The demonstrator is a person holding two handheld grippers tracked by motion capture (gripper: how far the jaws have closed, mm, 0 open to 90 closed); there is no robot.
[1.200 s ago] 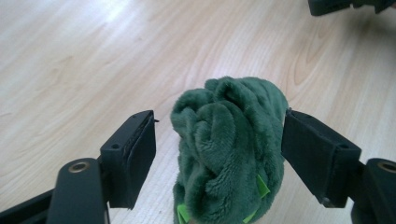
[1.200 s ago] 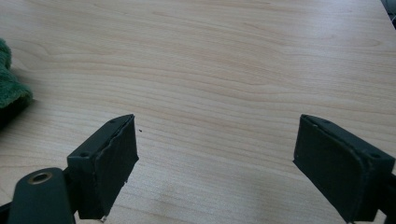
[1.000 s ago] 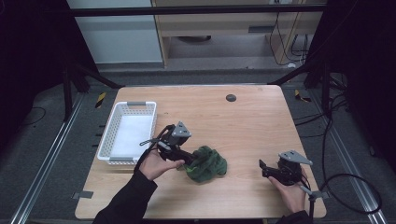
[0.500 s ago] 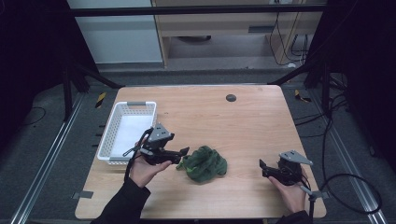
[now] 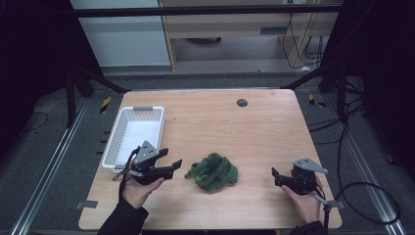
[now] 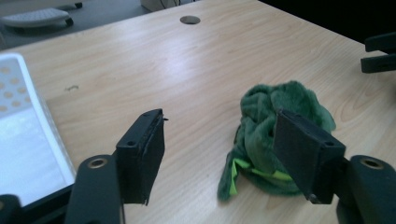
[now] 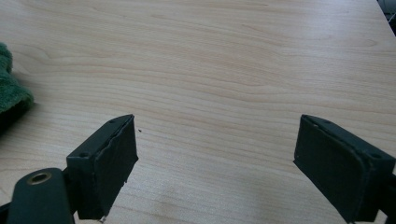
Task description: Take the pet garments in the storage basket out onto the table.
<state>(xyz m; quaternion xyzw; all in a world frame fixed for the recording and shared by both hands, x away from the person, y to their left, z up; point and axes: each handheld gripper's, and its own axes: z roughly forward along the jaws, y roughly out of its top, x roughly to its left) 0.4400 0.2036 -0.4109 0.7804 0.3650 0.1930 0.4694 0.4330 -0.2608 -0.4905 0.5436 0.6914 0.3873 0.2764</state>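
A crumpled green cloth (image 5: 213, 171) lies on the wooden table (image 5: 235, 127), near the front middle. My left gripper (image 5: 172, 157) hovers just left of it, pointing toward it. Its jaws have just been closing partway but still stand open with nothing between them. In the left gripper view the cloth (image 6: 266, 98) lies ahead, partly behind the right-hand jaw, and the left gripper (image 6: 219, 116) has bare table between its tips. My right gripper (image 5: 275, 177) rests open at the front right, away from the cloth. In its own view the right gripper (image 7: 218, 121) frames bare wood, and the cloth (image 7: 9, 93) shows at the left edge.
A white perforated basket (image 5: 142, 108) stands at the table's left side, just behind my left hand; its corner (image 6: 18, 116) shows in the left gripper view. A dark round grommet (image 5: 242, 102) sits near the far edge. Dark floor, rails and cables surround the table.
My left gripper has drawn back leftward from the green cloth toward the basket, and its jaws have narrowed. The cloth stays on the table. The right gripper has not moved.
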